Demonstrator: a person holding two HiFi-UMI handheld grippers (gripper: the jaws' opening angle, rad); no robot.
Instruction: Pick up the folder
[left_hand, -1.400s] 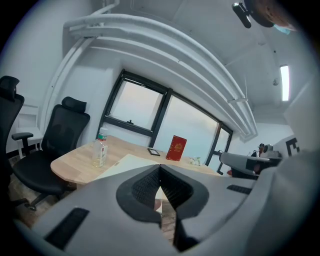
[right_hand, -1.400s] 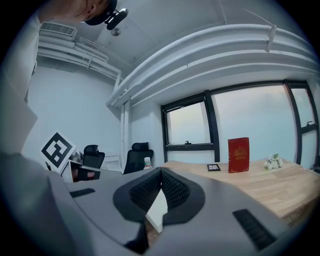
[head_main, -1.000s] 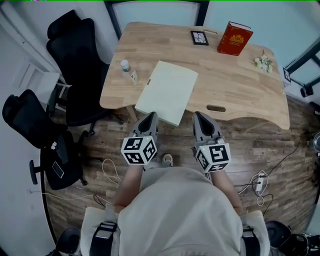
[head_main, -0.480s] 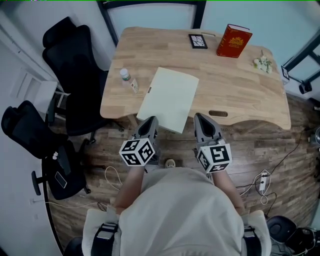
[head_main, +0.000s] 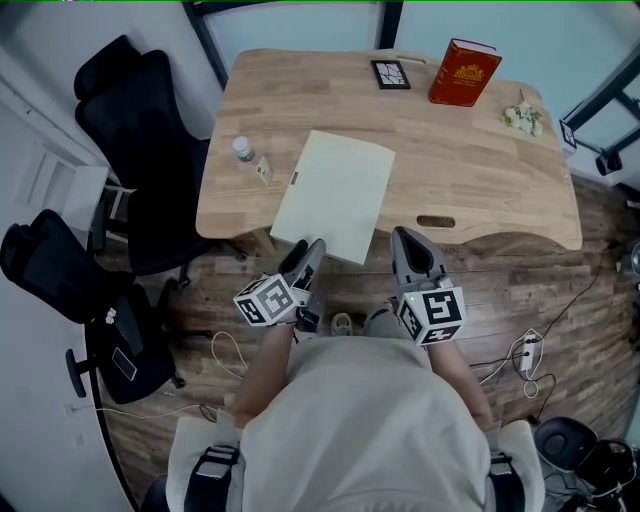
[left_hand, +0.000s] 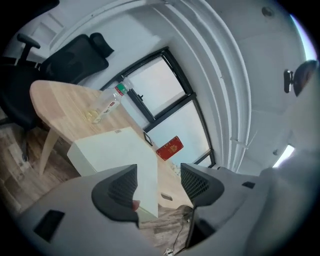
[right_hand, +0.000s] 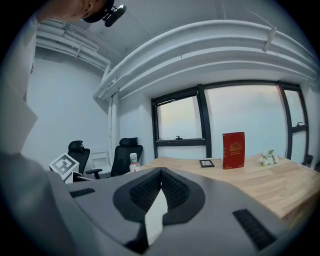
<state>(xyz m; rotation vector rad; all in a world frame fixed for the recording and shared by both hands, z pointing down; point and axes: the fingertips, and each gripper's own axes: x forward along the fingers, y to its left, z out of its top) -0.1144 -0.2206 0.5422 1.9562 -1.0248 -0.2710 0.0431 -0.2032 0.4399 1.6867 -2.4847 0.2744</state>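
Observation:
A cream folder (head_main: 335, 195) lies flat on the wooden desk (head_main: 480, 180), its near corner hanging over the front edge. My left gripper (head_main: 312, 246) is rolled to one side just in front of that near edge. Its jaws are opening; in the left gripper view the folder (left_hand: 112, 150) lies ahead of the left gripper (left_hand: 157, 182) and its corner shows in the gap, with neither pad pressing on it. My right gripper (head_main: 403, 236) hovers off the desk's front edge, right of the folder. In the right gripper view the right gripper (right_hand: 160, 174) is shut, with nothing held.
A small bottle (head_main: 240, 150) stands left of the folder. A red book (head_main: 463, 72), a small dark frame (head_main: 390, 74) and white flowers (head_main: 522, 117) sit along the desk's far side. Black office chairs (head_main: 140, 130) stand at the left. Cables and a power strip (head_main: 525, 358) lie on the floor.
My left gripper has rolled and sunk a little, and its jaws have parted. The right gripper has barely shifted. The folder has not moved.

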